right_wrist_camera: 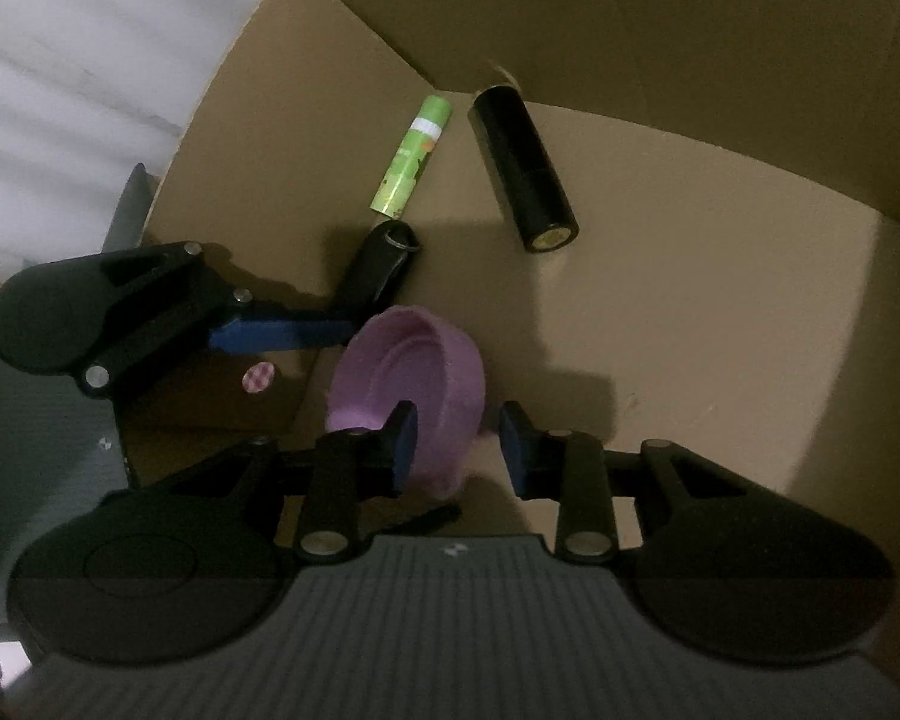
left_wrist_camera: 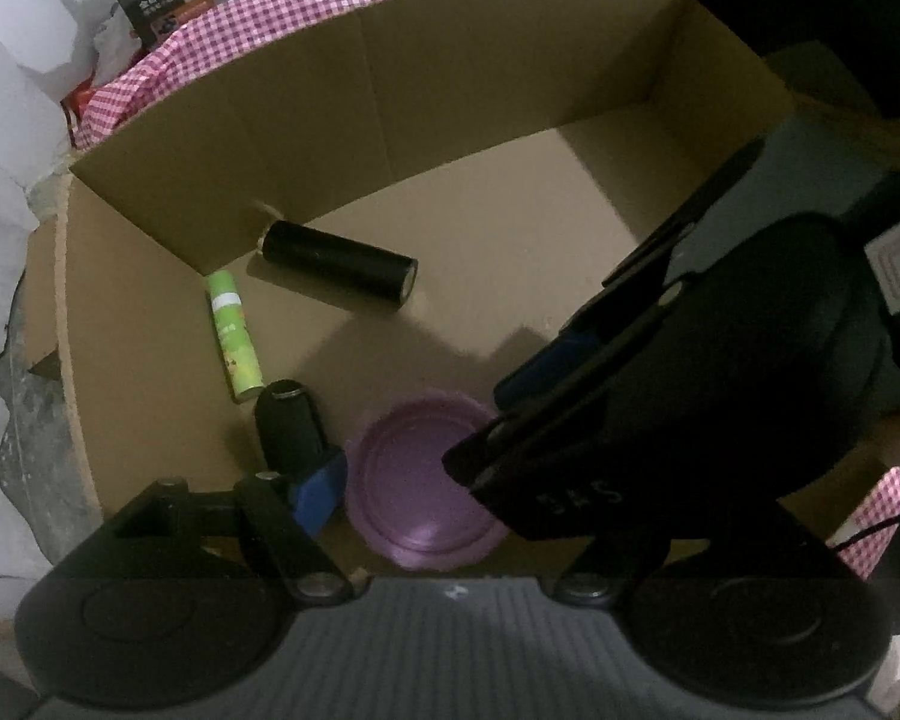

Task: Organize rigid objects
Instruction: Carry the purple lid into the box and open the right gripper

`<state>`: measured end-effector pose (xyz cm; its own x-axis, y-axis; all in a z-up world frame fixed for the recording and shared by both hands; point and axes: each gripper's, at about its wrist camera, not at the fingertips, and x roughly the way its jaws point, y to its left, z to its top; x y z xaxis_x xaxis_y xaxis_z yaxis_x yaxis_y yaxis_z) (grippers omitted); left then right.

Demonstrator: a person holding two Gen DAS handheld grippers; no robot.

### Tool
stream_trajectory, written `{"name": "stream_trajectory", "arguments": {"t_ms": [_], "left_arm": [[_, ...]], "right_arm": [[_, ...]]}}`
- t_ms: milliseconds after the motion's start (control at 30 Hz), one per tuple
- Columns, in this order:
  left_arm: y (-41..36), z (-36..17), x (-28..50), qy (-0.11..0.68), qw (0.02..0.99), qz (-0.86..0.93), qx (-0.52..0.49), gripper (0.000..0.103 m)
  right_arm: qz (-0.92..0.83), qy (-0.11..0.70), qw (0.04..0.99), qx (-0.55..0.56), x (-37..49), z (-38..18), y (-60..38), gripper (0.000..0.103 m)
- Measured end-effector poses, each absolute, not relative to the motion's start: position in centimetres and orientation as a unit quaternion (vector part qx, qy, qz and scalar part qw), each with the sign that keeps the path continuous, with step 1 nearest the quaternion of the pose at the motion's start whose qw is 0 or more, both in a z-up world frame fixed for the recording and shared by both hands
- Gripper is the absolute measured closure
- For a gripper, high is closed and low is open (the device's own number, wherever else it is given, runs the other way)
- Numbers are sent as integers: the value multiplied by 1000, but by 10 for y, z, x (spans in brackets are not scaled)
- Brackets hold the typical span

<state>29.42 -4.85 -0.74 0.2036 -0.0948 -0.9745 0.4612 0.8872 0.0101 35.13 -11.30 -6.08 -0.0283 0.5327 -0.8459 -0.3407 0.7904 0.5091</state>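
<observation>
Purple lid (right_wrist_camera: 411, 384) on box (right_wrist_camera: 720, 312) floor, near corner, tilted on edge. Right gripper (right_wrist_camera: 459, 441) spread wide; left finger pad inside lid rim, right pad clear of it, nothing clamped. Left gripper (left_wrist_camera: 324, 486): only one blue-padded finger visible, beside small black bottle (left_wrist_camera: 288, 426); opening unclear. Green tube (left_wrist_camera: 234, 336) and black cylinder (left_wrist_camera: 339, 267) lie toward far corner.

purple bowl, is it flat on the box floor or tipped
Tipped: in the right wrist view the purple bowl stands on its rim between the open right hand-held gripper fingers.
</observation>
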Motion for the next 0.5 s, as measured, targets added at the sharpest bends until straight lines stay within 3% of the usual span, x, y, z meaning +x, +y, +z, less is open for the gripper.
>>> {"name": "stream_trajectory", "arguments": {"t_ms": [200,500], "left_arm": [[-48,12,284,576,784,-183,142,21],[-40,60,250,508,834,-170,133,19]], "right_arm": [[321,607,718,112,349,-43,-128,58],[290,478,822,113,286,43,-180,30]]}}
